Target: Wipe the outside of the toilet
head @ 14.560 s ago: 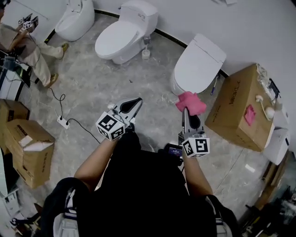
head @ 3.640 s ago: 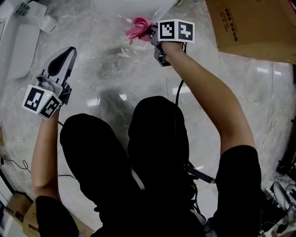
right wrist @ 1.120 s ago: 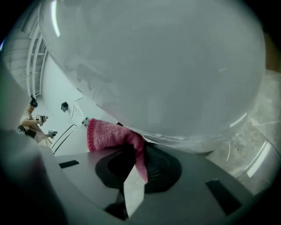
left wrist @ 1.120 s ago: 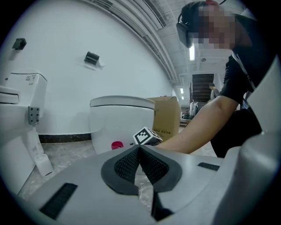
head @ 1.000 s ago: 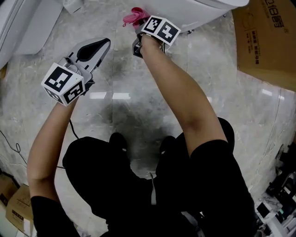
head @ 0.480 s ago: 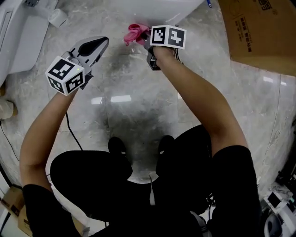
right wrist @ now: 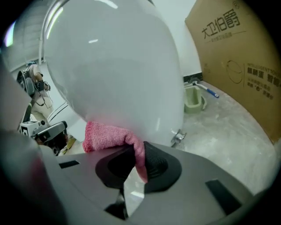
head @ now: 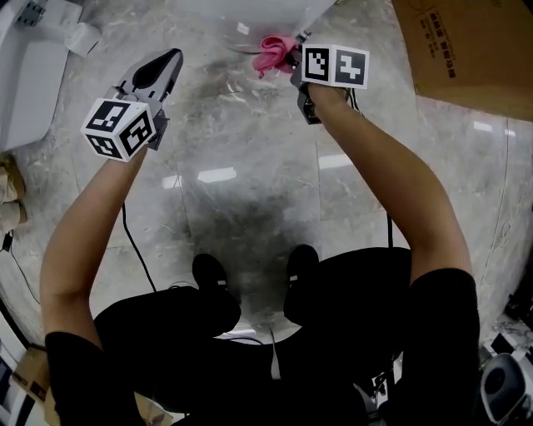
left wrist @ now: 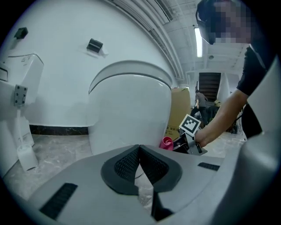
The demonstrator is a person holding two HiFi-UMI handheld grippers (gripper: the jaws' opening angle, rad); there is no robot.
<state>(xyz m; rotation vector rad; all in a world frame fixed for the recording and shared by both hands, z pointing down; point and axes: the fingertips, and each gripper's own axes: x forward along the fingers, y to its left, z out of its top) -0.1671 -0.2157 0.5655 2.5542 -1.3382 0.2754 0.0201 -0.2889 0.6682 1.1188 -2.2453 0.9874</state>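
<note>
The white toilet (right wrist: 118, 66) fills the right gripper view, its rounded bowl side close in front. A pink cloth (right wrist: 115, 137) is pinched in my right gripper (right wrist: 136, 163) and lies against the lower front of the bowl. In the head view the pink cloth (head: 274, 52) sits at the toilet's base (head: 241, 10) ahead of the right gripper (head: 293, 56). My left gripper (head: 162, 65) hovers to the left over the floor, jaws shut and empty. The left gripper view shows the toilet (left wrist: 131, 112) ahead and the pink cloth (left wrist: 166, 143) beside it.
A large cardboard box (head: 466, 46) stands at the right. Another white toilet (head: 29, 75) is at the far left. A green cup with a blue-handled brush (right wrist: 194, 98) stands on the marble floor behind the toilet. A black cable (head: 133, 250) runs on the floor.
My right gripper and the pink cloth have shifted rightward along the toilet's base over the last second. The left gripper stays shut and has held roughly its place.
</note>
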